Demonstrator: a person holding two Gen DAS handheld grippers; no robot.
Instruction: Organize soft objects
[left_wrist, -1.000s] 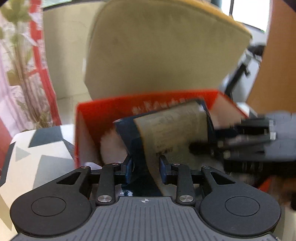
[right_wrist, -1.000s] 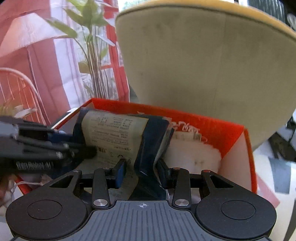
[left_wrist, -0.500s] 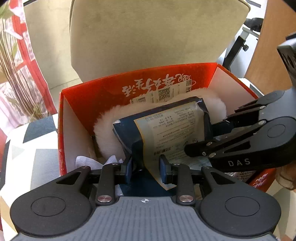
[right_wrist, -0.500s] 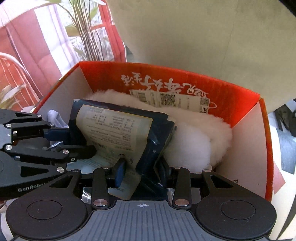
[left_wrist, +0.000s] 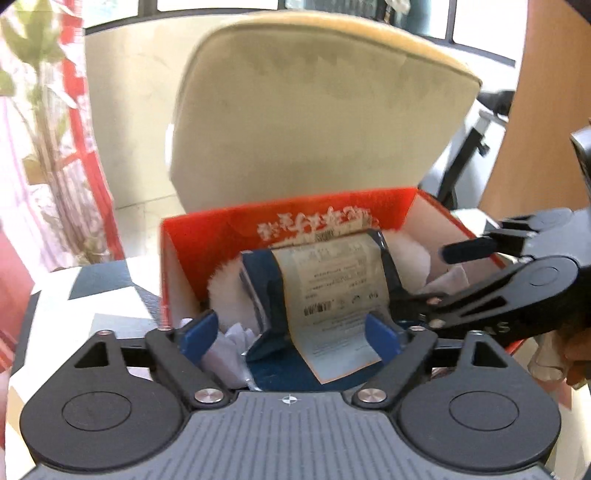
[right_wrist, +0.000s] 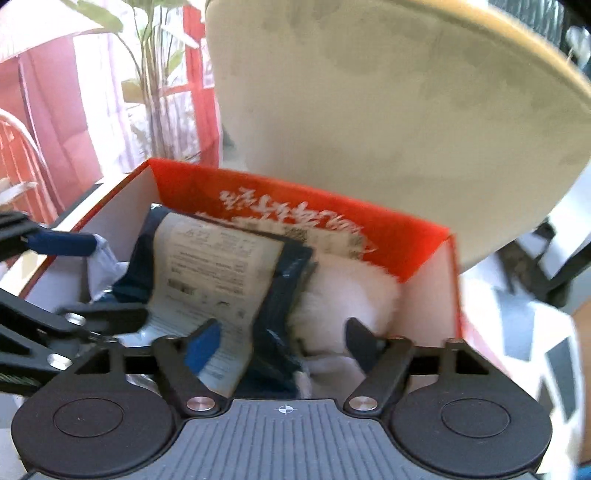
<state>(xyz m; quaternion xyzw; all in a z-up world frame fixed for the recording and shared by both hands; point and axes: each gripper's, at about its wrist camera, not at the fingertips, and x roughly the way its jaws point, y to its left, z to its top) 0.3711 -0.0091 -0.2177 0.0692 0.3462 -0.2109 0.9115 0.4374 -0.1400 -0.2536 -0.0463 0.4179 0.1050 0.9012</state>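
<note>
A dark blue soft packet with a beige label (left_wrist: 332, 288) lies inside a red cardboard box (left_wrist: 221, 236), resting on a white fluffy item (left_wrist: 229, 291). My left gripper (left_wrist: 290, 330) is open, its blue pads apart on either side of the packet's near end. In the right wrist view the same packet (right_wrist: 221, 273) lies in the box (right_wrist: 417, 236) against the white fluffy item (right_wrist: 351, 291). My right gripper (right_wrist: 284, 339) is open over the packet's near end. Crumpled white material (left_wrist: 232, 343) lies at the box's near left.
A beige padded chair back (left_wrist: 321, 122) stands right behind the box. The box sits on a white surface with grey geometric shapes (left_wrist: 99, 295). A potted plant (right_wrist: 147, 74) and red frame stand at the left. A wooden panel (left_wrist: 546, 110) rises at the right.
Both grippers have opened and let go of the blue packet, which now lies in the box. Both grippers have drawn back and tilted up a little.
</note>
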